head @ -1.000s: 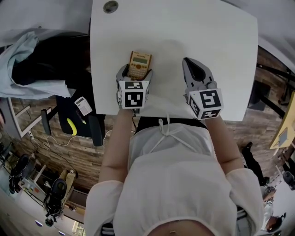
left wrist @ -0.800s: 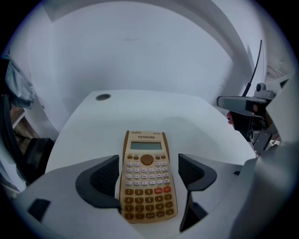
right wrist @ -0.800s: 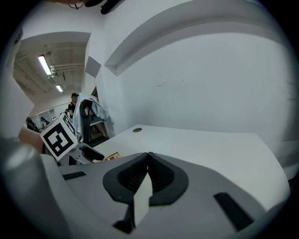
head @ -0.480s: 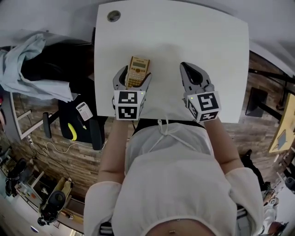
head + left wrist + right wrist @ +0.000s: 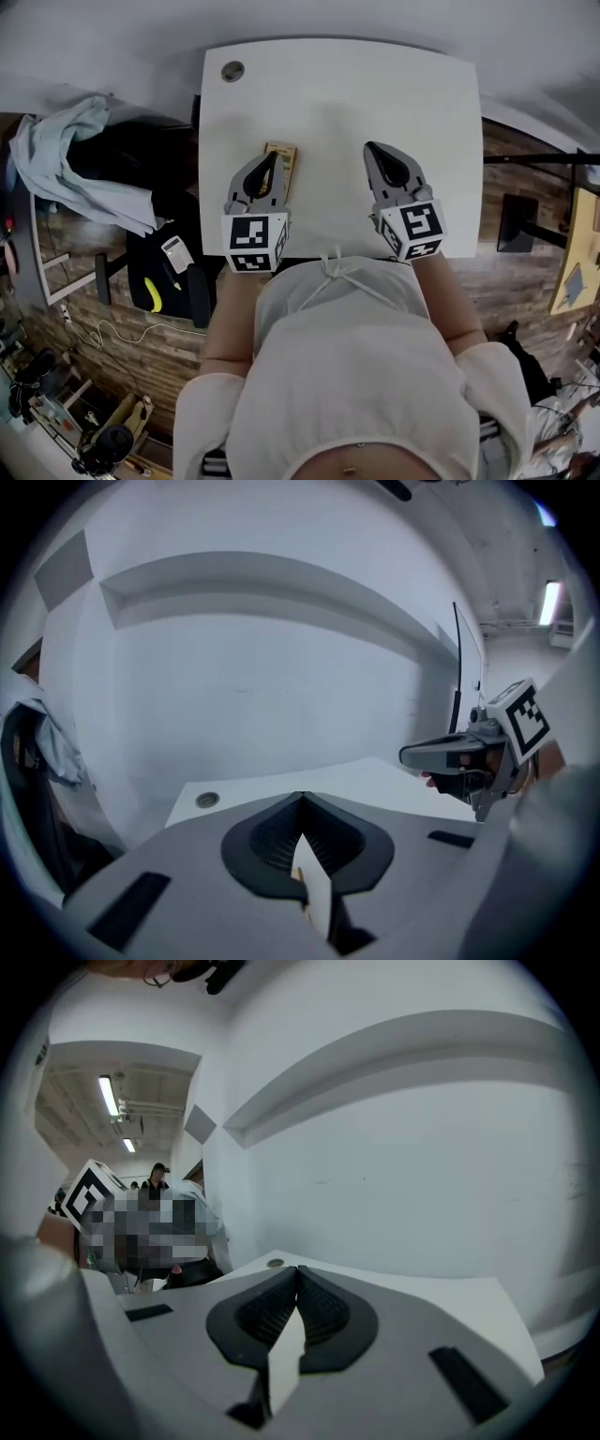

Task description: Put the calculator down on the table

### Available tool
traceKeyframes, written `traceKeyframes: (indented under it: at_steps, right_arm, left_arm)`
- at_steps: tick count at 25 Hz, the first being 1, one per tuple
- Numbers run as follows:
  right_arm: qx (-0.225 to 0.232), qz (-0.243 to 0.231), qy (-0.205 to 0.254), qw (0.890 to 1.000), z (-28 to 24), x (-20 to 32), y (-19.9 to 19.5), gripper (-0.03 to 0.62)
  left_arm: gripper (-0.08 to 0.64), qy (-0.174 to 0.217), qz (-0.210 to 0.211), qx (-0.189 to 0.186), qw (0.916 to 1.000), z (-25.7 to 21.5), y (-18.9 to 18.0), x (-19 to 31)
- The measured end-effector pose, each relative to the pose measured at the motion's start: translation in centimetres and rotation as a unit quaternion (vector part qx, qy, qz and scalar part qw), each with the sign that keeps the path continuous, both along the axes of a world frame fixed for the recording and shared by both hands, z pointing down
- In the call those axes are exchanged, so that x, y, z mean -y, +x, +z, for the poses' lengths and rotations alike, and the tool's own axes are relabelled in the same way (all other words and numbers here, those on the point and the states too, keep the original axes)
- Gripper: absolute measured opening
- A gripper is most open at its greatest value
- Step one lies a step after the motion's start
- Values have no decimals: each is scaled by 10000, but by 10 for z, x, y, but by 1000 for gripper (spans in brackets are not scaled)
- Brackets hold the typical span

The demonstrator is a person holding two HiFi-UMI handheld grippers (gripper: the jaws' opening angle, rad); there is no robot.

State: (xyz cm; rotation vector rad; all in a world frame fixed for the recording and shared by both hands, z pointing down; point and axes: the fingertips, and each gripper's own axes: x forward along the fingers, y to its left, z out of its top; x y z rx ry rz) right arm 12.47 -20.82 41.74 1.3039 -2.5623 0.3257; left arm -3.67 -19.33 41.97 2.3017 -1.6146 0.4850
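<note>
Nearest the camera is the person's white top, with both forearms reaching forward over the near edge of the white counter (image 5: 337, 84). Each arm ends in a marker cube, the left (image 5: 254, 243) and the right (image 5: 412, 230).

Ahead of the cubes, the left gripper (image 5: 273, 156) has just been closing its fingers. They now meet tip to tip with nothing held between them, as the left gripper view confirms. The right gripper (image 5: 371, 148) is well apart from it on the other side. Its fingers are also pressed together and empty.

The calculator (image 5: 288, 164) lies flat on the counter, just under and beside the left gripper's tips. It is a slim, tan-gold rectangle with its long side pointing away from the person. In the head view the left fingers cover its left part, so only the right strip and the far end show. Its keys and display cannot be made out, and contact with the fingers cannot be judged.

Farther on the counter is bare, with a round grommet (image 5: 232, 70) near its far left corner. Off its left side, a pale blue cloth (image 5: 66, 159) is draped over a dark chair (image 5: 141, 155).
</note>
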Motion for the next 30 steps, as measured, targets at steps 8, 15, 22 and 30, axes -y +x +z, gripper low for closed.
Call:
traceKeyframes:
  at_steps: [8, 15, 22, 30]
  right_arm:
    - [132, 123, 752, 9970, -57, -8, 19, 3]
    - [545, 356, 1281, 9896, -109, -14, 39, 3]
    - [348, 406, 1399, 9887, -116, -18, 47, 2]
    - [216, 349, 1346, 9901, -113, -21, 43, 2]
  left_arm:
    - [17, 1016, 571, -337, 9926, -80, 20, -5]
    - [17, 1616, 858, -578, 9814, -141, 24, -16]
    - [17, 1755, 859, -654, 9785, -152, 20, -22]
    - [17, 1738, 850, -752, 9782, -153, 22, -24]
